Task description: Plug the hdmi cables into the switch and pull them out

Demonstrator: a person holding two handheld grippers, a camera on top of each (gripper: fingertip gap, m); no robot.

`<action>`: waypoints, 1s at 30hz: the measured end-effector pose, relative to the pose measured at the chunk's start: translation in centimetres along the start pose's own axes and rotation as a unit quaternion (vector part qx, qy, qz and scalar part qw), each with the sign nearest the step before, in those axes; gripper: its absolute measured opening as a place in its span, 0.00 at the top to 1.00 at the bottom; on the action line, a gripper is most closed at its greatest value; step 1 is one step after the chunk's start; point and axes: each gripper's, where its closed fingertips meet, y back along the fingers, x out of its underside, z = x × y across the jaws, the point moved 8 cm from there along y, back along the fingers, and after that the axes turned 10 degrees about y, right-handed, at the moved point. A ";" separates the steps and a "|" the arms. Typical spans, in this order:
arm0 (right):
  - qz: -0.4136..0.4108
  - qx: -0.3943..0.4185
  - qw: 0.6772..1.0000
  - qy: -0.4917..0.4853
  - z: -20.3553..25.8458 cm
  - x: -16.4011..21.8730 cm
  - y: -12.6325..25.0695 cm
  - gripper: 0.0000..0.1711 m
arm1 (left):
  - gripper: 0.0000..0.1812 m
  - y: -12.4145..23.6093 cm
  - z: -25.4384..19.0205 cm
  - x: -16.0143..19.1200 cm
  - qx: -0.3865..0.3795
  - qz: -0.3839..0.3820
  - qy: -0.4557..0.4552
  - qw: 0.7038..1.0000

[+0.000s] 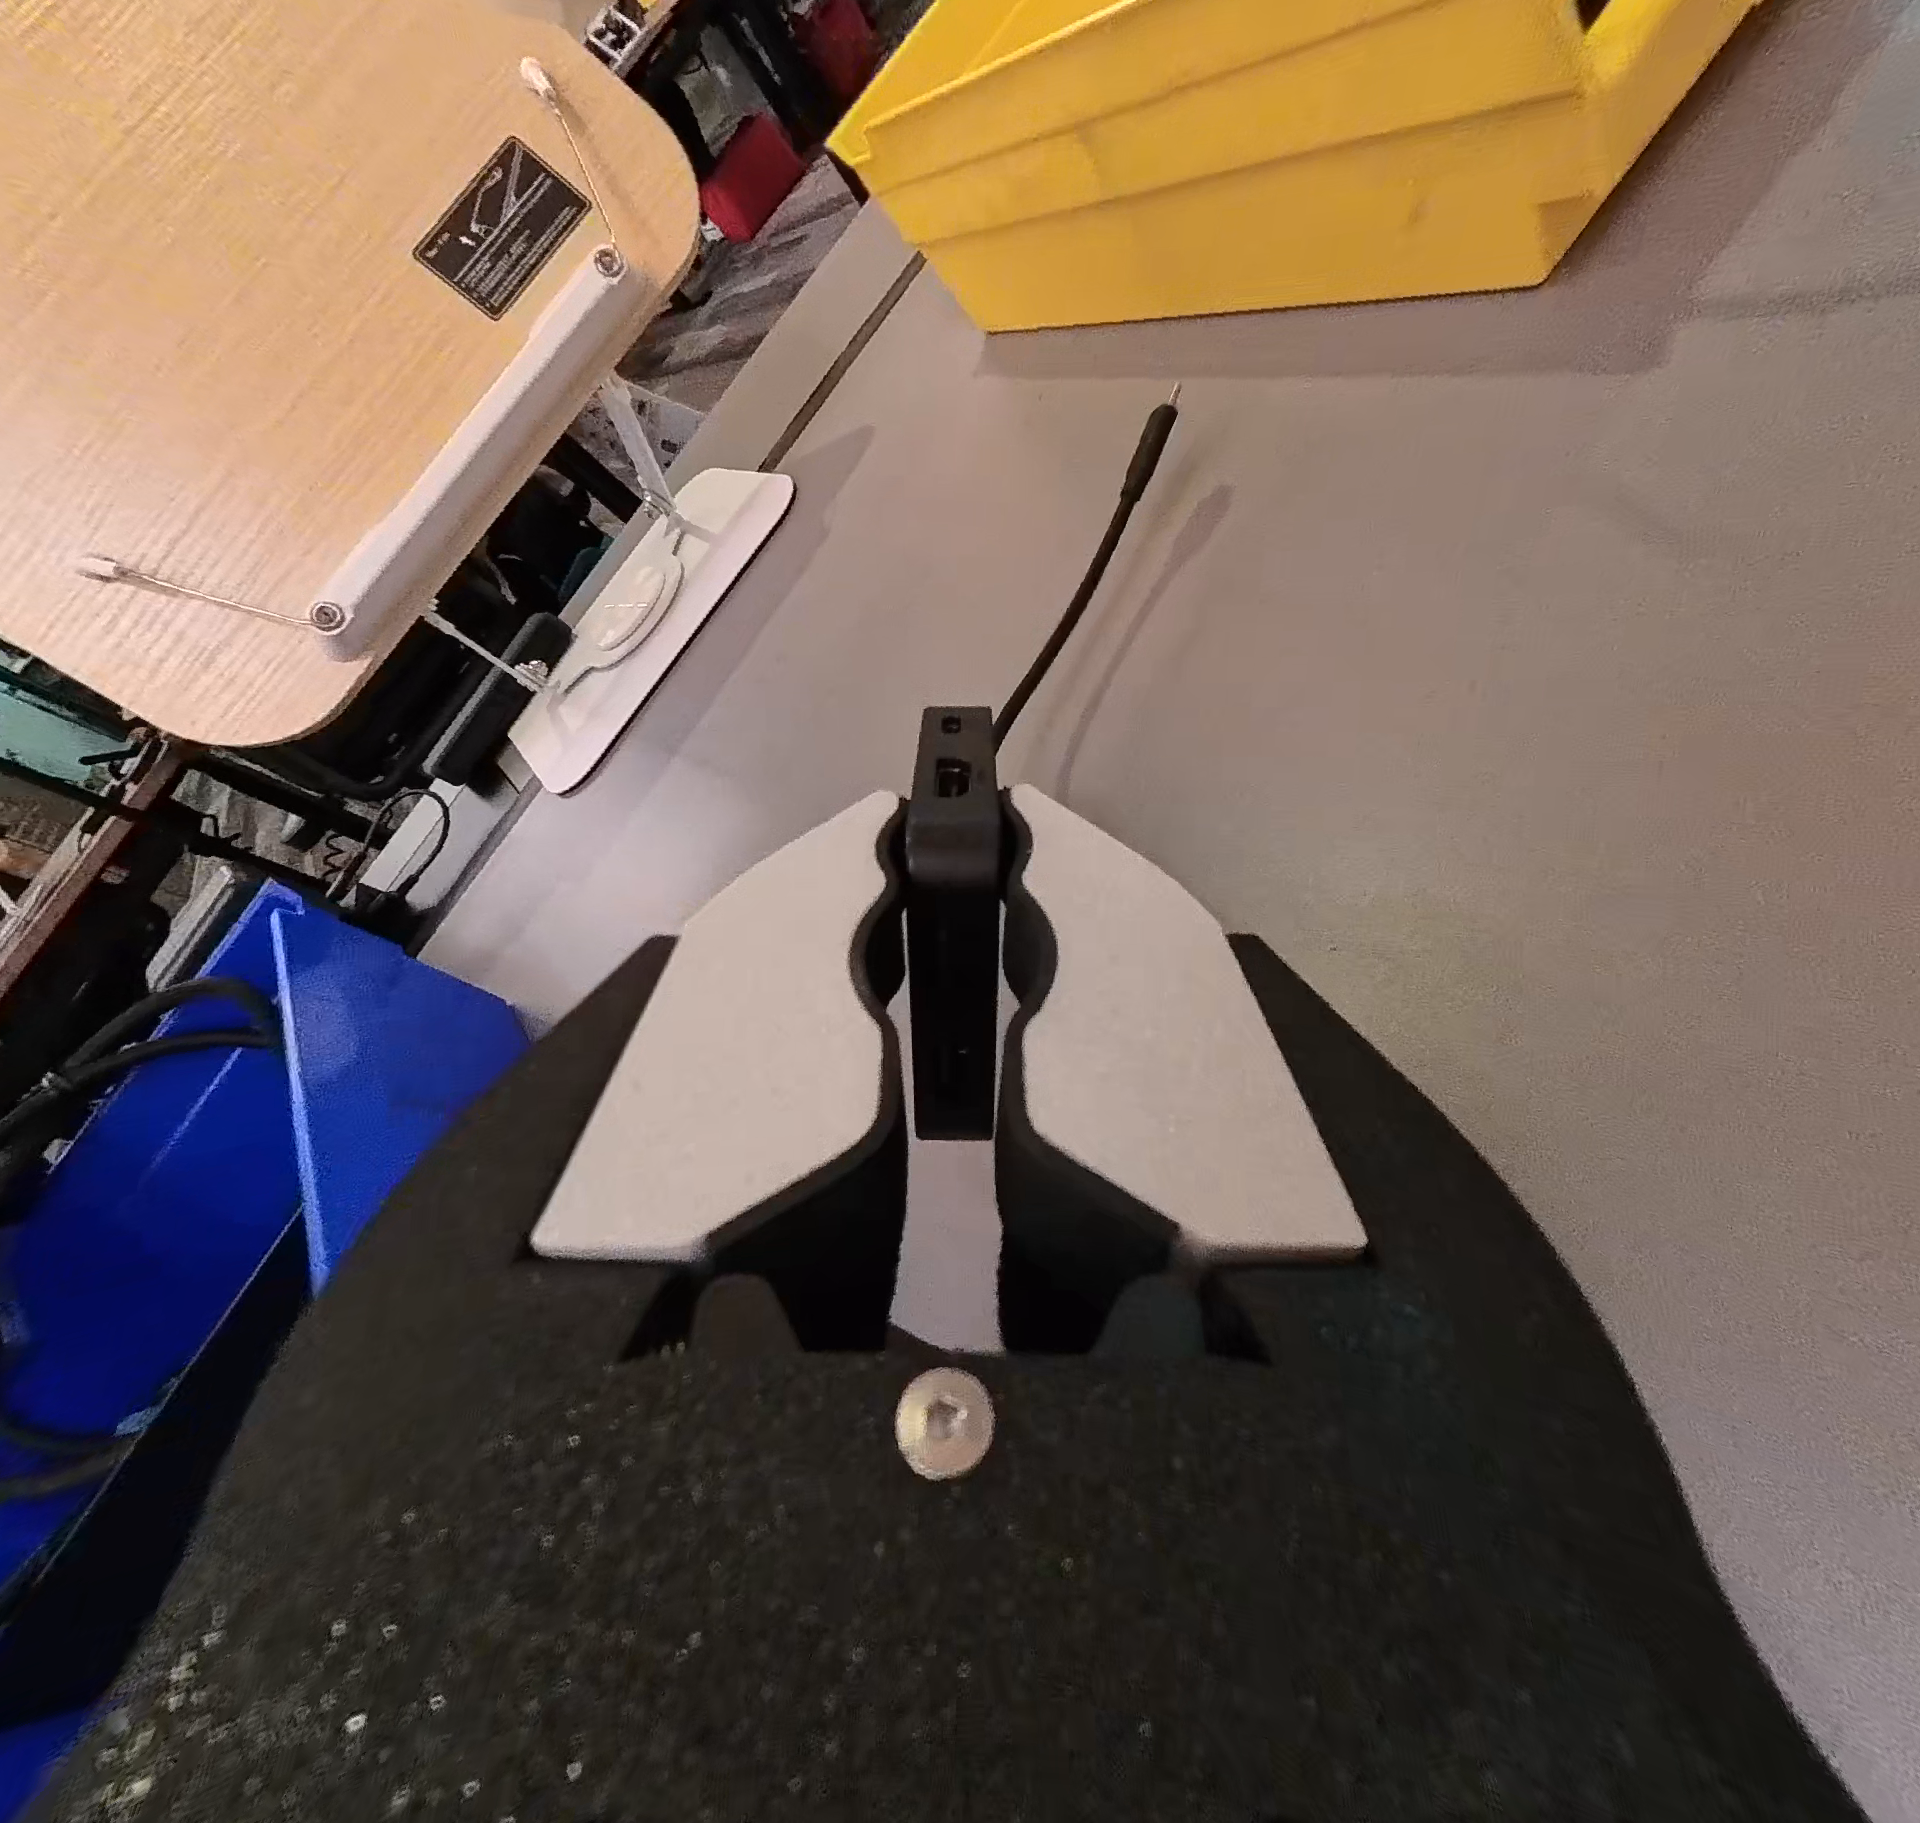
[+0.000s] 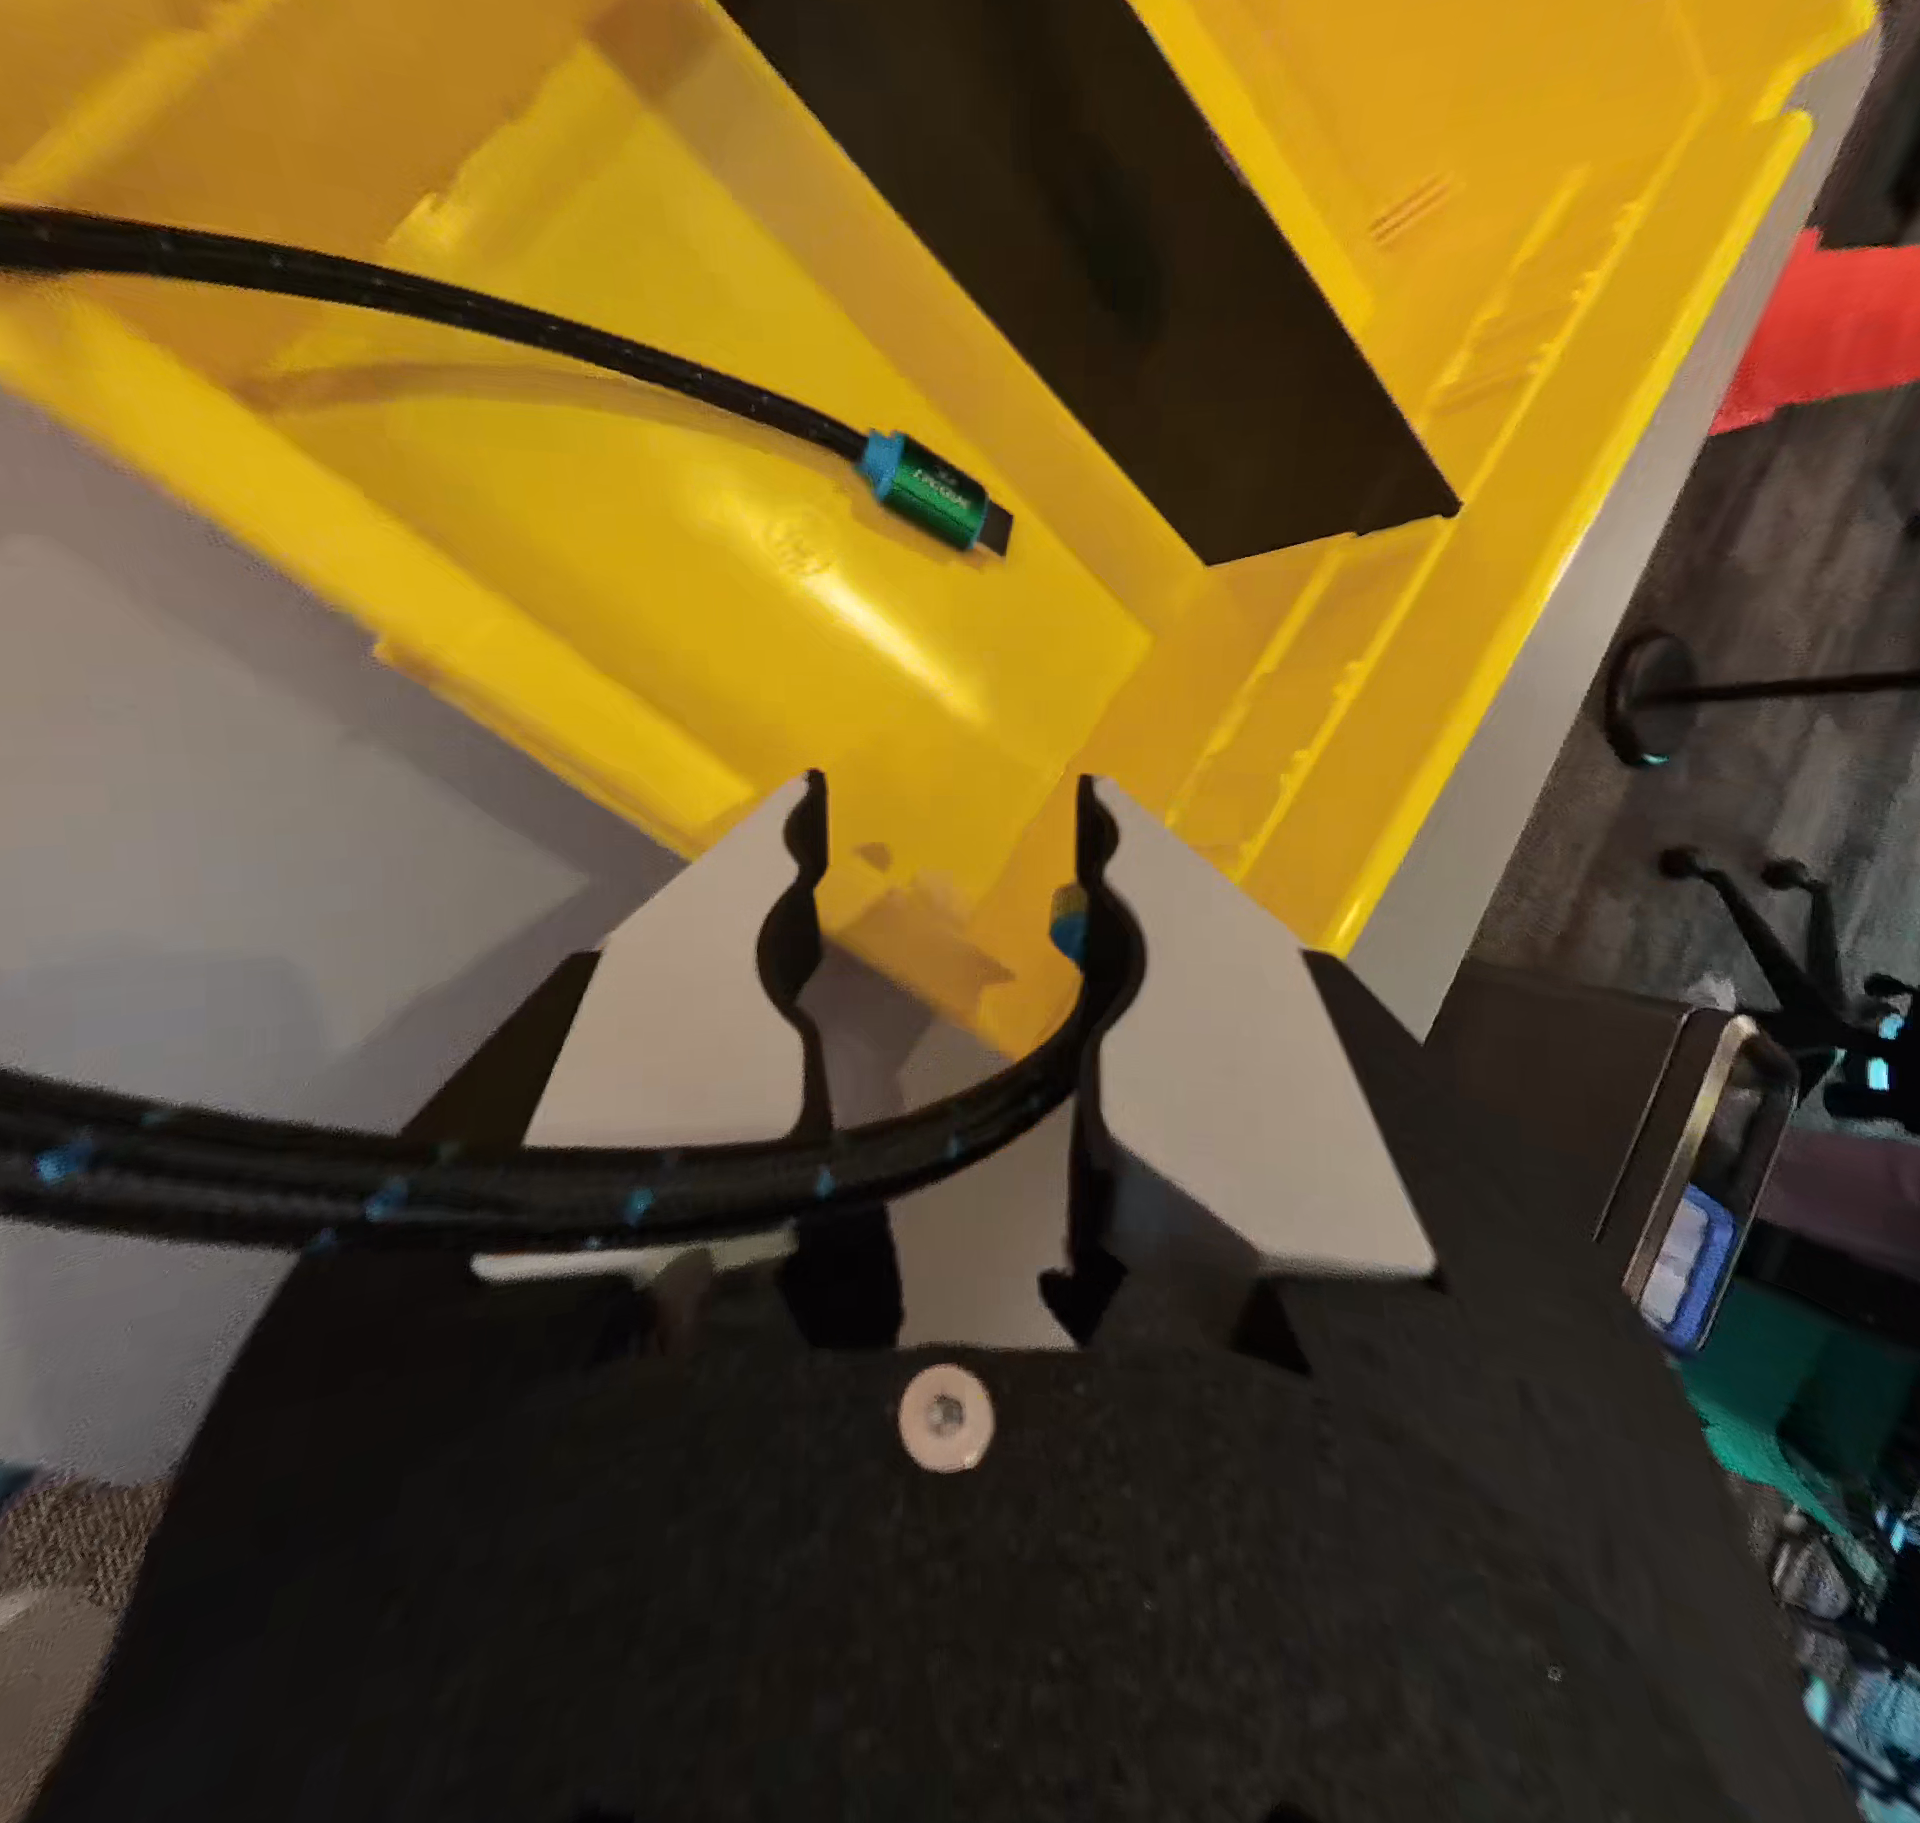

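Through the left wrist view, my left tongs (image 1: 951, 838) are clamped on the black switch (image 1: 948, 926), held edge-up above the grey tabletop (image 1: 1507, 838), with an open port facing forward. Its thin black lead (image 1: 1091, 578) trails toward the yellow bin (image 1: 1247, 184) beyond. Nothing is plugged in that I can see.

Through the right wrist view, my right tongs (image 2: 951, 817) stand apart, hovering over the near corner of the yellow bin. A braided black cable (image 2: 520, 1176) drapes across them, its blue plug end (image 2: 1068, 926) resting against the right-hand finger but not pinched. A second cable with a green plug (image 2: 930, 495) lies inside the bin.

My worry: the draped cable could slide off, since nothing grips it. Closing on the braid instead of the plug would leave me poor control for alignment.
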 end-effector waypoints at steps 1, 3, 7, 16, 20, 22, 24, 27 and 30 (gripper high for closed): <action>-0.002 -0.006 1.000 0.007 0.2 0.2 0.5 0.74 | 0.92 0.0 0.0 0.0 0.002 0.000 0.002 1.000; -0.003 -0.002 1.000 0.019 0.2 0.2 1.4 0.83 | 0.92 -0.1 -0.2 0.0 0.005 0.000 0.000 1.000; 0.013 0.185 0.983 0.006 -2.9 -1.0 0.2 1.00 | 0.92 -0.2 -0.6 -0.1 0.009 0.000 -0.007 1.000; 0.071 0.076 0.990 -0.099 -2.9 -1.1 0.2 0.99 | 0.92 0.1 -0.3 0.0 0.011 0.001 0.002 1.000; 0.143 -0.033 0.988 0.048 -2.9 -1.1 1.5 0.98 | 0.93 -0.1 -0.4 0.0 0.017 -0.001 0.003 1.000; 0.178 -0.072 0.976 0.105 -3.7 -1.9 1.4 0.96 | 0.93 -0.2 -0.4 -0.1 0.020 -0.001 0.003 1.000; 0.219 -0.124 0.960 0.124 -4.5 -3.0 0.7 0.90 | 0.93 -0.2 -0.5 -0.3 0.023 -0.003 0.008 1.000; 0.256 -0.156 0.944 0.141 -6.0 -4.6 -1.3 0.78 | 0.92 -0.2 -0.7 -0.4 0.025 -0.005 0.005 1.000; 0.261 -0.177 0.939 0.137 -6.7 -5.1 -2.5 0.72 | 0.92 0.0 -0.7 -0.4 0.026 -0.006 0.004 1.000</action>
